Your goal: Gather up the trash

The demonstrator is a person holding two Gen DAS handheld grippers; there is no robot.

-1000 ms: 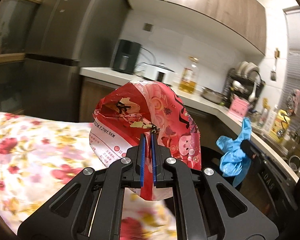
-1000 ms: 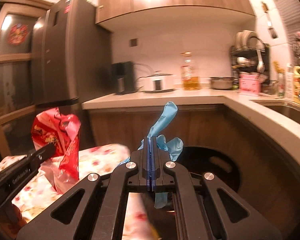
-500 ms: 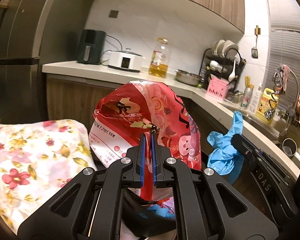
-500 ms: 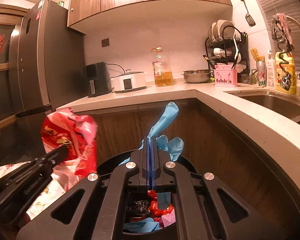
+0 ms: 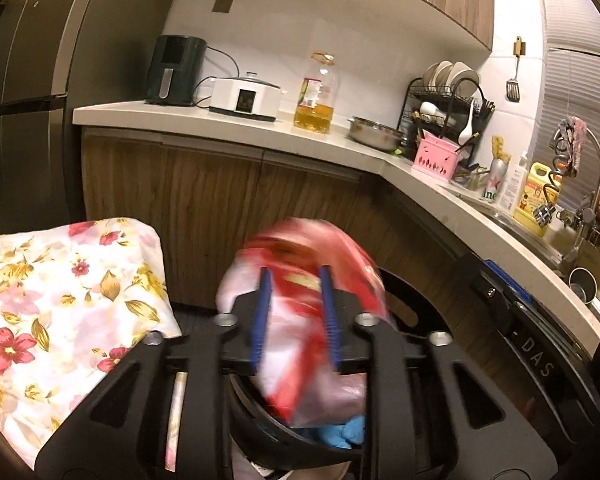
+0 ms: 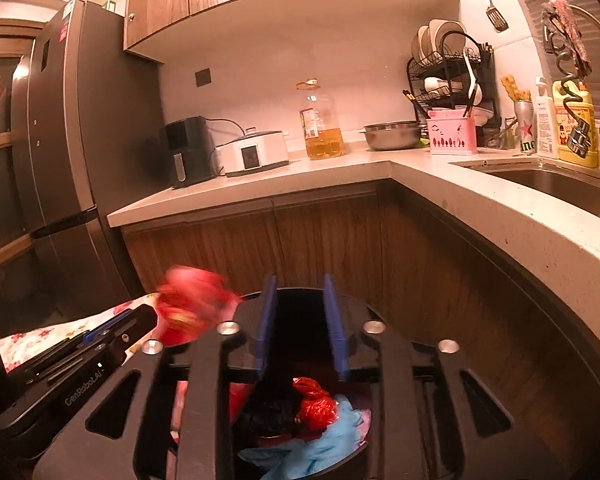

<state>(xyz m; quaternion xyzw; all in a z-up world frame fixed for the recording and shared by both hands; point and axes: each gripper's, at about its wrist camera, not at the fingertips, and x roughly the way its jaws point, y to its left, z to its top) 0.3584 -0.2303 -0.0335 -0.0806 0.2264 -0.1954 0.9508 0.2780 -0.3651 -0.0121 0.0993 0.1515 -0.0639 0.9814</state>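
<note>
Both hands are held over the black trash bin (image 6: 384, 320) so that whatever they let go drops straight in. The left hand-held gripper (image 5: 294, 312) has just been opening: its blue pads stand apart, and the red snack bag (image 5: 312, 312), blurred, is slipping down between them toward the bin (it looks released, no longer pinched). The right hand-held gripper (image 6: 302, 320) has also just been opening and has nothing between its fingers — the blue glove (image 6: 320, 444) now lies in the bin on top of other rubbish.

Half a second earlier both pairs of pads were pressed together, the left on the bag held upright, the right on the glove — now both items are let go. The floral cloth (image 5: 60, 300) beside the bin is as before.
</note>
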